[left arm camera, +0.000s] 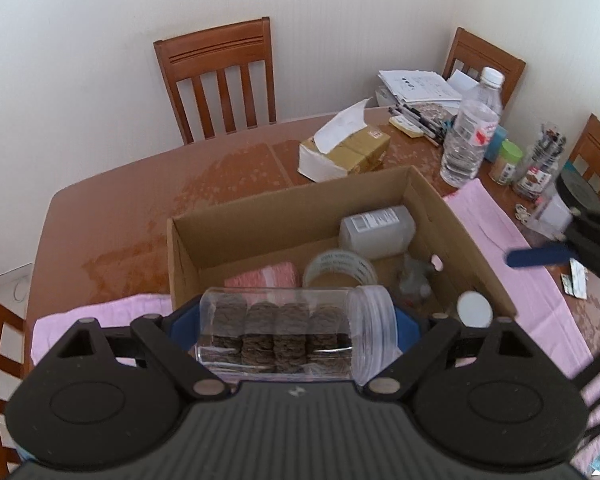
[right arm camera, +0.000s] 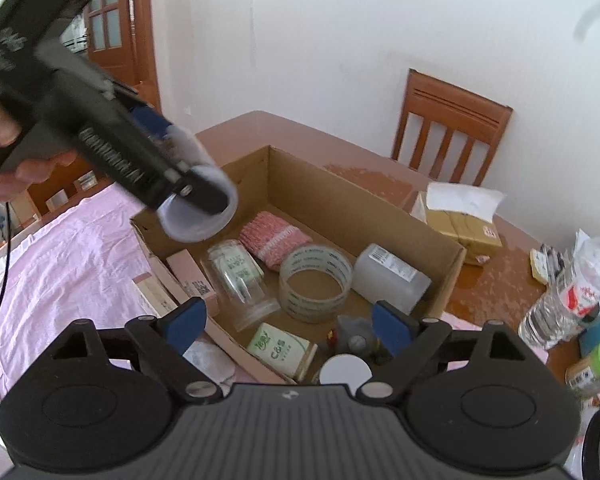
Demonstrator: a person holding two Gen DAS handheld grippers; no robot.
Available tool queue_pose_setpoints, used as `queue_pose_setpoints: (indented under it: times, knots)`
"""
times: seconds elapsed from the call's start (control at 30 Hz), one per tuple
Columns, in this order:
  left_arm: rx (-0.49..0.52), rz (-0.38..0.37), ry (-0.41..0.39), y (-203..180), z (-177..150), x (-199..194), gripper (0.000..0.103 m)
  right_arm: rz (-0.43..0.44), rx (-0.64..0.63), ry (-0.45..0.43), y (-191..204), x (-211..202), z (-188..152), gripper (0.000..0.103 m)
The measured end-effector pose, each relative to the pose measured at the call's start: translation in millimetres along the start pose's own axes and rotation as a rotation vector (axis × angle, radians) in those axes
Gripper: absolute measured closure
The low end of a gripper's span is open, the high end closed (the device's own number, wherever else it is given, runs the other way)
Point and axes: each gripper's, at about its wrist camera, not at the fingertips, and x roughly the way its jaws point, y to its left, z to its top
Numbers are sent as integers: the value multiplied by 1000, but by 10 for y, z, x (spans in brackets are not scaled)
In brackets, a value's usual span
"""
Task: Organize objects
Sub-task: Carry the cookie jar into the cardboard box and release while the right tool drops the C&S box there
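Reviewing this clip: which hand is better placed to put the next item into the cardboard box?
Left. Its tool is clamped on the clear cookie jar, held lying sideways at the near edge of the cardboard box. The right tool stands open with nothing between its pads.

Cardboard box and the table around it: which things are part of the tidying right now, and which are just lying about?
In the job:
- cookie jar, clamped in the left gripper
- cardboard box
- tape roll, white bottle, red-white twine inside the box
- right gripper, open and empty

Lying about:
- water bottle
- tissue box
- papers
- chairs
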Motion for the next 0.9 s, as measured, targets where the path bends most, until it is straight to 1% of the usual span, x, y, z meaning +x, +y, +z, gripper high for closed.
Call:
queue_pose_setpoints:
  times: [0.13,0.2,0.33,0.5,0.6,0.7,0.83,0.9]
  knots:
    - [-10,15,-1,82,120,157,12,-19,15,4,-33,-14,-23,10]
    - [-18,27,-4,128,175,222,10,-27,21,6,-45,-16,-24,10]
    - [-24,60,-2,185,215,305,7,-39,31,3,-56,-13,-19,4]
    - [-44,41,14,225,163,283,7,-43,38,28,-21,5,0,2]
    - [-52,37,18,222,127,219,4,-42,33,36,30,-47,3,0]
    - [-52,59,-4,205,84,148,2,-54,27,26,81,-103,-32,0]
    - [-46,72,-51,162,-49,54,1,-63,24,13,166,-96,-190,0]
    - [-72,85,-54,136,-151,1,1,-98,49,39,222,-70,-285,0]
